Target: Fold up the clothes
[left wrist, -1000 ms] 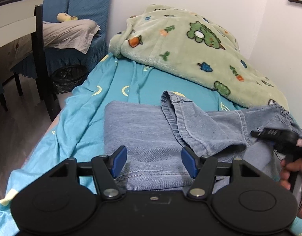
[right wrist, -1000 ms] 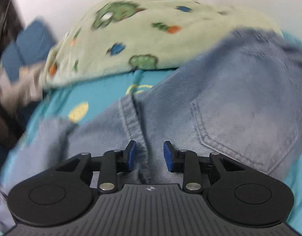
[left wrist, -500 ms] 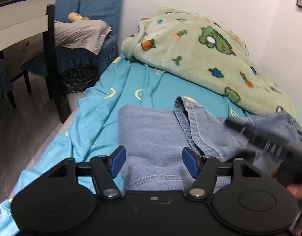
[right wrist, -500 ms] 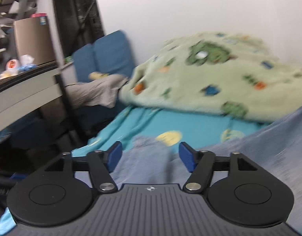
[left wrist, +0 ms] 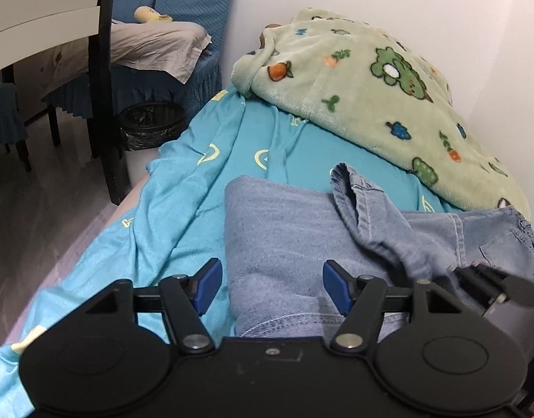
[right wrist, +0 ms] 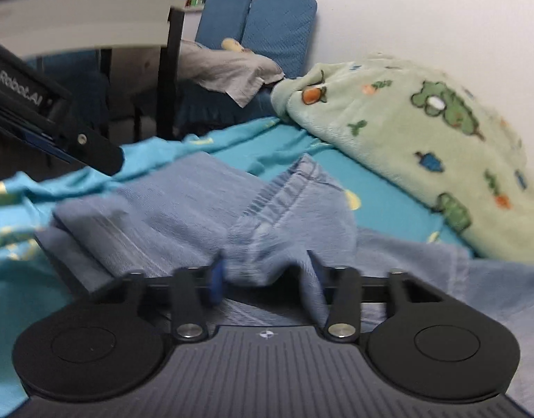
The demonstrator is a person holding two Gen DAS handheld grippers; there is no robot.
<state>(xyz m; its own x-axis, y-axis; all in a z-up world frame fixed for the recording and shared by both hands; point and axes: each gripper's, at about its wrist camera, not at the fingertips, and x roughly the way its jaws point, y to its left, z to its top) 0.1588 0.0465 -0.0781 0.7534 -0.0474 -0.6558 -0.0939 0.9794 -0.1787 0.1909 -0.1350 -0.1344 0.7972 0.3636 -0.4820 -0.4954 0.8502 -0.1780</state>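
Home bedroom: bed (left wrist: 183,188), fleece blanket (left wrist: 371,97), covered chairs (left wrist: 183,7).

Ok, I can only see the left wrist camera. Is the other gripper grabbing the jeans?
Observer: Not pinching. In the right wrist view the right gripper is wide open, with a bunched fold of the jeans between its fingers.
Child: Which bit of the jeans is it?
Observer: It's blurry, but the stitched hem runs up from that bunch, straight ahead of the fingers.
Child: Can that camera see my gripper?
Observer: Yes. The left gripper pokes in at its left edge, side on, with white lettering that ends in Robot.AI.
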